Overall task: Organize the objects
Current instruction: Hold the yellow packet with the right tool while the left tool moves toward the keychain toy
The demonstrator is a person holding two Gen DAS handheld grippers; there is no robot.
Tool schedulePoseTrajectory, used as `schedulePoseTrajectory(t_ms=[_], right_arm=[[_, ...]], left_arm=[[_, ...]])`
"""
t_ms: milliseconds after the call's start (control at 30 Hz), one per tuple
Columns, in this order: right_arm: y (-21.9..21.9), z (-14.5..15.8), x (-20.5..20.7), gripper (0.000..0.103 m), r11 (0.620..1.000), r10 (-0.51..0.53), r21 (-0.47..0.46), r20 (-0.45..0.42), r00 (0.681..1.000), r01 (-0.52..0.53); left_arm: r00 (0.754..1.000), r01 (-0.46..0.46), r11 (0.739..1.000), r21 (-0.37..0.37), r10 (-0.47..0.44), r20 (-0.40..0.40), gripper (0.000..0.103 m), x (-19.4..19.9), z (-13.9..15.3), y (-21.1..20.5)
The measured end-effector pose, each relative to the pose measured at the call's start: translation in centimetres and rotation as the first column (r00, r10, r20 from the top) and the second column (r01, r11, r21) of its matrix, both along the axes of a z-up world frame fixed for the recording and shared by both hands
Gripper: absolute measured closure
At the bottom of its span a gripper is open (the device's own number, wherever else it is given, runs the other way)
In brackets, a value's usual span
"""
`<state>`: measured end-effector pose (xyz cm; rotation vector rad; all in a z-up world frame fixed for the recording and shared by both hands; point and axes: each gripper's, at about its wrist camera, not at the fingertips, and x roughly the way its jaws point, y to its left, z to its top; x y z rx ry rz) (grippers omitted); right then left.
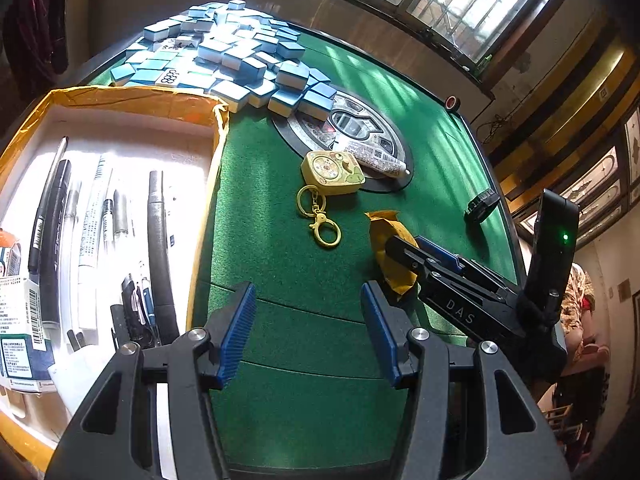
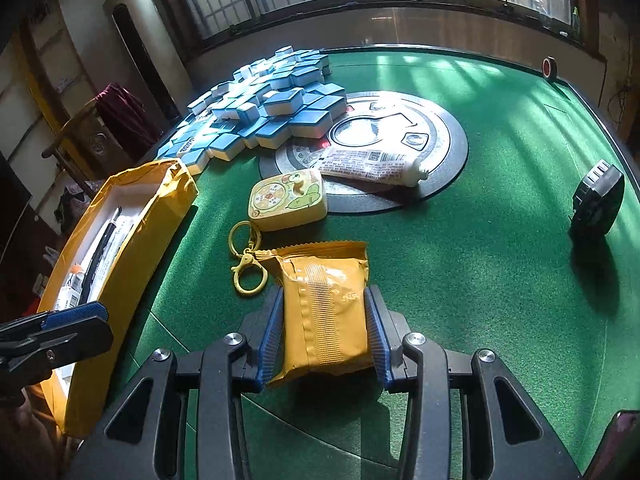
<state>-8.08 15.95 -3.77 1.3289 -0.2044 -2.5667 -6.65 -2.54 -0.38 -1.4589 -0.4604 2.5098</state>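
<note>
Packet: we find the yellow snack packet (image 2: 324,312) at lower centre of the right wrist view, lying on the green surface (image 2: 480,280), just beside the ring of the yellow keychain (image 2: 286,200).
Right gripper: the right gripper (image 2: 324,332) straddles the packet; its blue fingers (image 2: 270,332) pinch the two long sides of the packet, which looks slightly bulged between them.
Left gripper: the left gripper (image 1: 308,332) hangs over bare green surface at lower centre of its own view, fingers (image 1: 236,332) spread, nothing between them.
Box: the yellow-rimmed box (image 1: 120,96) fills the left of the left wrist view and already contains pens (image 1: 160,248) and cartons.
Other items: a tube (image 2: 376,164) lies on the round centre plate (image 2: 448,148); a black round object (image 2: 598,204) sits at far right; mahjong tiles (image 2: 272,112) are heaped at upper left.
Step in hand: we judge this to be the grasp on the packet, not yet lifted.
Next move: we expect a lift and a carry leftward over the box wall; the soft wrapper calls for a steady, gentle hold.
</note>
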Motion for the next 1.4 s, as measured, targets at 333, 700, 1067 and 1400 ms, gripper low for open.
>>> schedulePoseTrajectory(t_ms=[333, 700, 1067, 1400], right_arm=[[2.4, 0.1, -0.2, 0.068, 0.988, -0.156, 0.01, 0.017, 0.988, 0.156], [3.3, 0.0, -0.2, 0.068, 0.979, -0.203, -0.011, 0.027, 0.979, 0.204], [3.3, 0.0, -0.2, 0.068, 0.979, -0.204, -0.016, 0.027, 0.979, 0.205], [3.5, -0.1, -0.3, 0.068, 0.98, -0.2, -0.018, 0.026, 0.98, 0.2]], left_arm=[[0.999, 0.032, 0.993, -0.11, -0.027, 0.047, 0.046, -4.7, -0.4, 3.2], [0.994, 0.029, 0.988, -0.15, -0.013, 0.105, 0.046, -9.1, -2.5, 4.4], [0.99, 0.033, 0.983, -0.183, -0.007, 0.14, 0.046, -10.3, -4.3, 5.0], [0.995, 0.0, 0.966, -0.26, 0.027, 0.098, 0.065, -9.6, -4.1, 5.2]])
